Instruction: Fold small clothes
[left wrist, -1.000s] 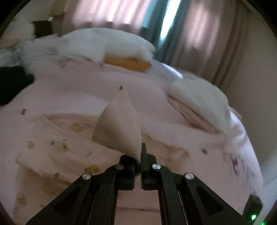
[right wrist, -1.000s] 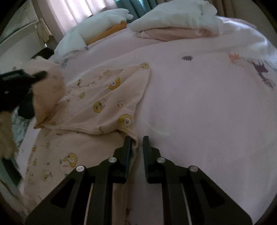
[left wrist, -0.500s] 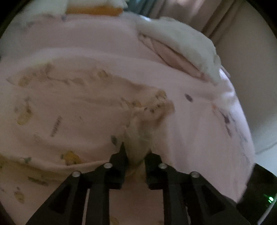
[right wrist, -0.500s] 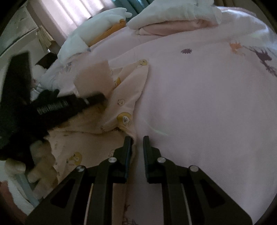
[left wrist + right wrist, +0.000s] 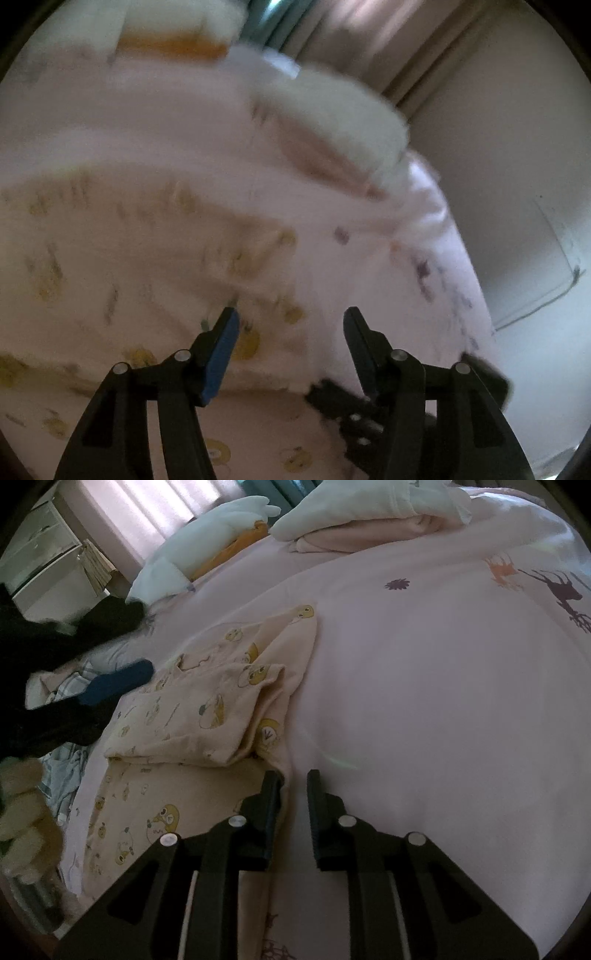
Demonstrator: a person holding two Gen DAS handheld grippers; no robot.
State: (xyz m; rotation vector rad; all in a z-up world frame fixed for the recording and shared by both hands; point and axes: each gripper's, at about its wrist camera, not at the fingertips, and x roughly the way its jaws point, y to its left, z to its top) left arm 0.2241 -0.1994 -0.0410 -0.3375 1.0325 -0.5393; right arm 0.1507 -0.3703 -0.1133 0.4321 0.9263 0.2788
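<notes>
A cream baby garment (image 5: pixel 207 716) with yellow duck prints lies on the pink bed sheet (image 5: pixel 443 701), one flap folded over its upper part. In the left wrist view the garment (image 5: pixel 110 258) is blurred. My left gripper (image 5: pixel 291 314) hovers over the garment's right edge, its jaws opening, with nothing between the pads. In the right wrist view that gripper (image 5: pixel 136 646) is at the garment's left side, and its blue pad (image 5: pixel 118 681) shows. My right gripper (image 5: pixel 294 775) stands nearly closed on the garment's near right edge; it also appears low in the left wrist view (image 5: pixel 343 406).
A stack of folded white and pink clothes (image 5: pixel 369 517) sits at the far side of the bed. A white and orange cushion (image 5: pixel 221 528) lies beside it. White drawers (image 5: pixel 40 554) stand at the far left. A gloved hand (image 5: pixel 22 812) is at the left edge.
The left gripper swung the lifted flap over and down onto the garment, then let it go and opened wide. The right gripper kept its place on the edge.
</notes>
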